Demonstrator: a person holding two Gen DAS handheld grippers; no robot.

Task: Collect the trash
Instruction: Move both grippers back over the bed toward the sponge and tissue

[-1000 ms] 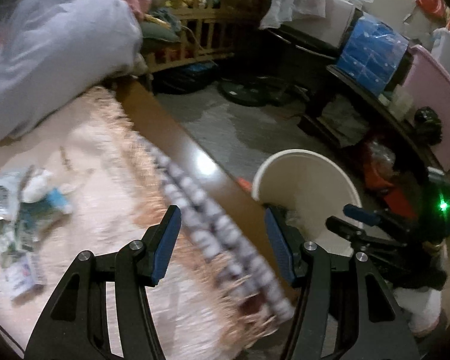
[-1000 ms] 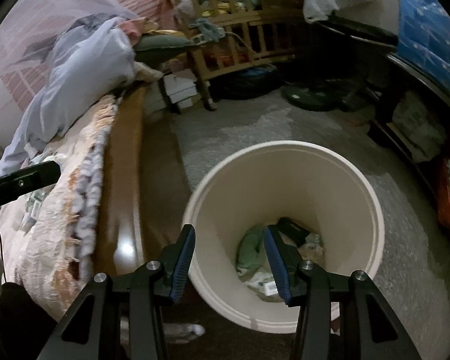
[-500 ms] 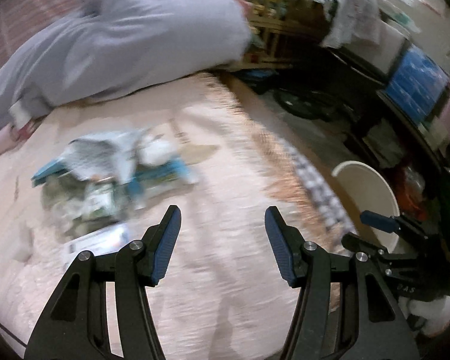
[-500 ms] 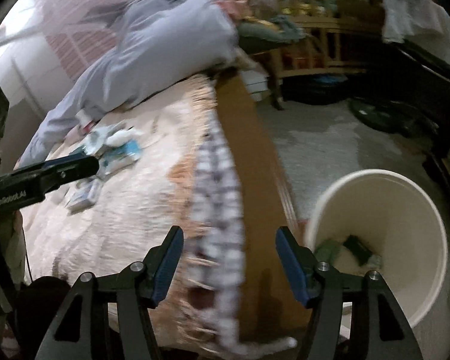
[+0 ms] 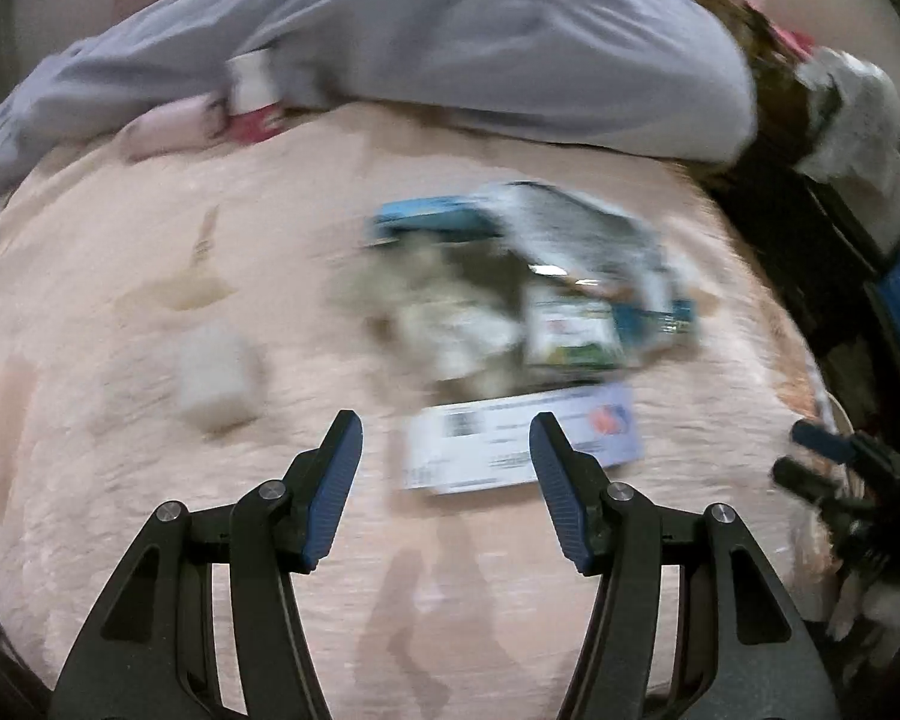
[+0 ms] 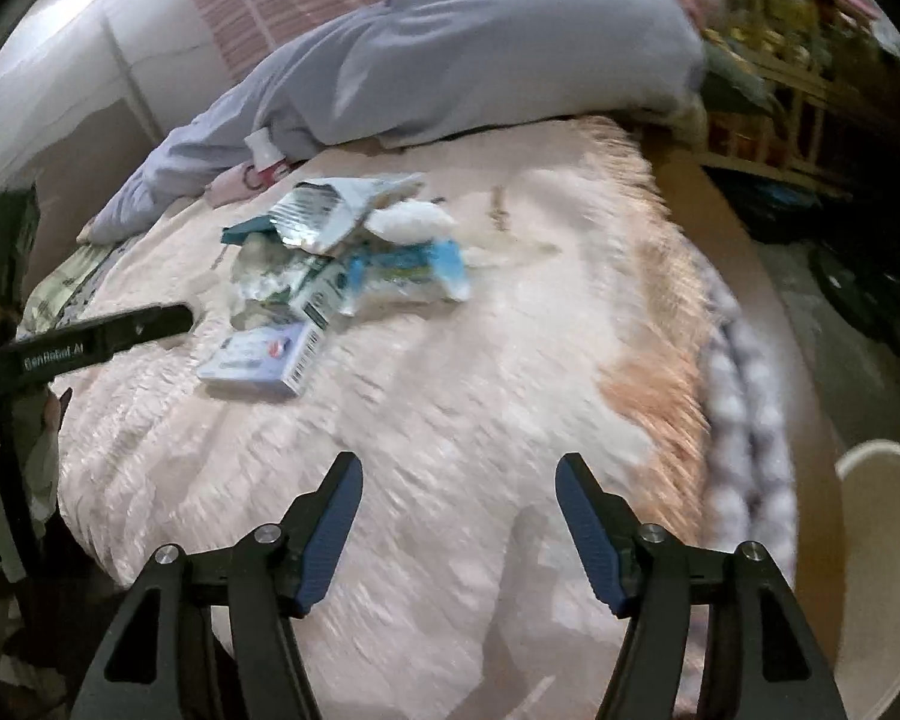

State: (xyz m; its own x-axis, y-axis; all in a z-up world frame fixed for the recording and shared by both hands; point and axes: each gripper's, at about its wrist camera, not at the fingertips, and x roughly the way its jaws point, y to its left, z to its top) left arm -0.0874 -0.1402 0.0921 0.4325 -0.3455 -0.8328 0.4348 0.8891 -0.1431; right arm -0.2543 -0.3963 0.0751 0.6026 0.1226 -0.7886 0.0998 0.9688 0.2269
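Observation:
A pile of trash lies on the pink fluffy blanket: crumpled wrappers, a teal box, a silver foil bag and a flat white-and-blue carton. My left gripper is open and empty, just short of the carton. The pile also shows in the right wrist view, with the carton nearest. My right gripper is open and empty, over the blanket, well short of the pile. The cream bin is at the lower right.
A grey duvet lies bunched behind the pile. A small pale lump sits on the blanket left of the left gripper. The bed's wooden edge and cluttered shelves are at the right.
Both grippers have swung left from the bin toward the bed. The trash pile now sits in front of the left gripper. The right gripper has opened wider.

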